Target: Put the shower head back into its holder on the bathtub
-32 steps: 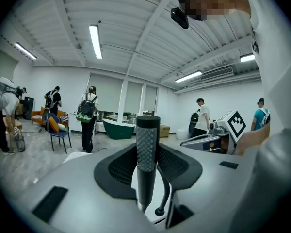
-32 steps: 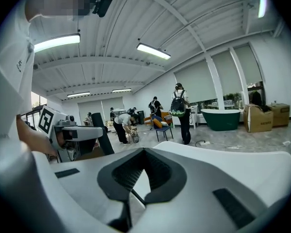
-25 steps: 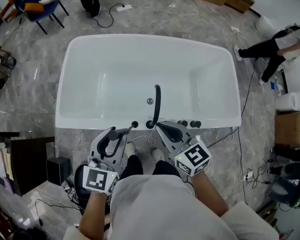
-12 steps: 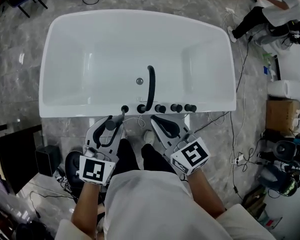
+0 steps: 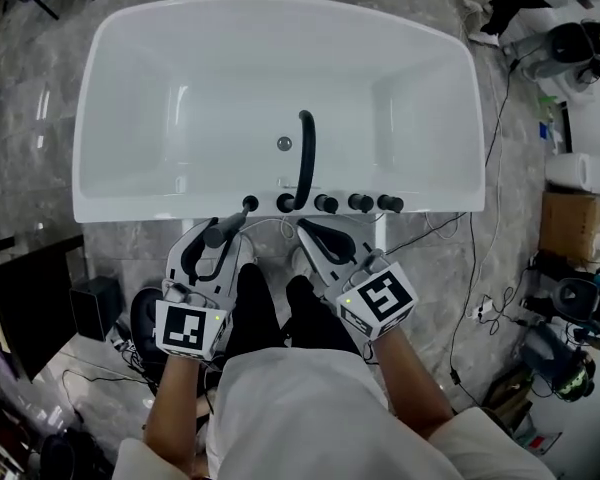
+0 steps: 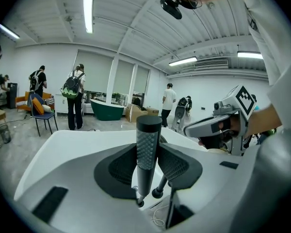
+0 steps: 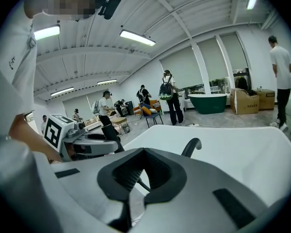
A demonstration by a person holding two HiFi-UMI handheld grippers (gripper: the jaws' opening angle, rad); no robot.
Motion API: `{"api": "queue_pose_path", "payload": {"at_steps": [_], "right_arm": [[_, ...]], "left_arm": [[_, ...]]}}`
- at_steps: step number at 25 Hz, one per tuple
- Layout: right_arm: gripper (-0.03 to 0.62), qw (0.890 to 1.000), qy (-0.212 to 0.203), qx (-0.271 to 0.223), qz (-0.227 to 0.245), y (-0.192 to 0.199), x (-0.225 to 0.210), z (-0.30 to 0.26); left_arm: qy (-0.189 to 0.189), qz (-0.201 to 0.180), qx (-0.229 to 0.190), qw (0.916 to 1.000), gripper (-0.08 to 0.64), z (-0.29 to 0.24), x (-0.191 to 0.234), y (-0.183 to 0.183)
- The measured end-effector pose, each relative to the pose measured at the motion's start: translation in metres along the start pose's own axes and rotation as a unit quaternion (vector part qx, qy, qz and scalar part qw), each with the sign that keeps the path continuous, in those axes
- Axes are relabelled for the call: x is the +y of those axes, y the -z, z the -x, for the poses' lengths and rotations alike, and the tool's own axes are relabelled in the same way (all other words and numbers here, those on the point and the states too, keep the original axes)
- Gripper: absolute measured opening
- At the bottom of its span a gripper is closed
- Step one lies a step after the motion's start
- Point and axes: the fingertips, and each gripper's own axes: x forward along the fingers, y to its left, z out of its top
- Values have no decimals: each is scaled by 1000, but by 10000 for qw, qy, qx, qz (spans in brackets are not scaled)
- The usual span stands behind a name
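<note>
Here's the left gripper [image 5: 220, 240], hanging just short of the near rim of the white bathtub [image 5: 280, 13], and its fingers [image 6: 120, 166] are clamped on the shower head [image 6: 148, 147]. In the left gripper view it stands upright between the two dark ribbed pads. It is a slim, dark stick of a shower head, a round cylinder with a flat black top cap. A grey dimpled band runs below the cap and a smooth dark shaft runs down into the grip. From the head view it points away from the person, angled toward the rim.

Its tip sits right beside the leftmost black fitting on the rim, the holder [image 5: 250, 204]. Whether the tip touches that fitting, I can't tell from up here. The shower head is clearly not seated in it, though.

Along the same rim runs a row of black knobs [image 5: 360, 203]. The curved black spout [image 5: 305, 158] arches over the basin from the middle of that row.

Over to the right gripper [image 5: 318, 240], just beside the left one and also short of the rim, below the spout. The right gripper view shows its fingers [image 7: 123, 174] apart with nothing between them. Through the gap you see the tub's white edge, with the spout's black curve above.

The tub stands on a grey marbled floor [image 5: 40, 118], with cables trailing off to the right.
</note>
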Motion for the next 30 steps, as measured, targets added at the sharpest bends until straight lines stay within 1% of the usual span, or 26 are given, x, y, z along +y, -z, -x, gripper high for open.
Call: {"api": "queue_pose_path", "payload": {"at_steps": [5,12,20,25,30], "right_arm": [[15,10000,-79,38,-8,13,-6,-1],[15,9999,-78,123,-86,26,-16,0],[15,9995,-164,253,-124,43,-23,-3],[15,9991,-191,317,-191,54,-24,-6],[15,9989,-165,352,-277,61,-30,-9]], "left_arm": [[-1,-75,91,9999,141,-15,-1,14],[-94,48,186,9998,141,-30,3,31],[-264,278,365,9986,141,-47,14,65],[-237,257,463,9983,141,-55,13,78],[-301,269,545,9977,141,-65,17,89]]}}
